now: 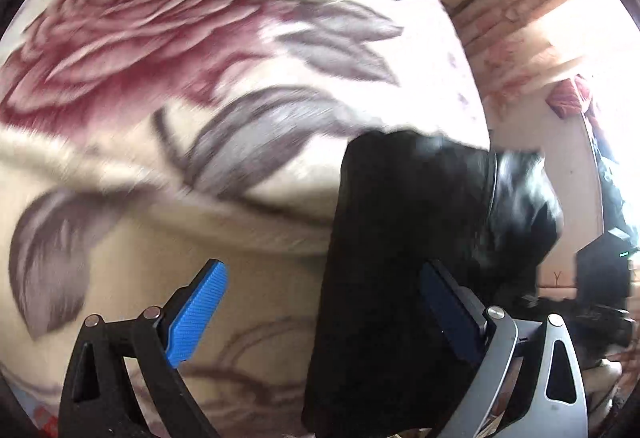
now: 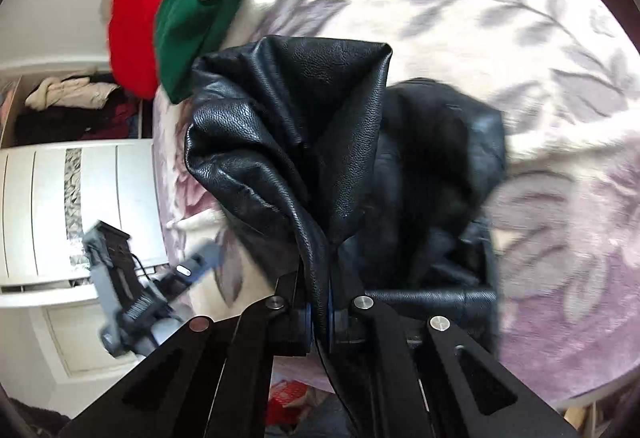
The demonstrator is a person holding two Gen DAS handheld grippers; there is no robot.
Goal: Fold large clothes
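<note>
Black jacket (image 2: 304,126) pinched tight in right gripper (image 2: 318,312); green top (image 2: 188,26) beyond; left gripper (image 1: 320,314) wide, empty.

Left tongs (image 1: 320,302) gape wide; right tongs (image 2: 318,312) are clamped tight.

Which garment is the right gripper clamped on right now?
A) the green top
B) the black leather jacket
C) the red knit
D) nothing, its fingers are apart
B: in the right wrist view the right gripper has its fingers shut on a fold of the black leather jacket.
</note>
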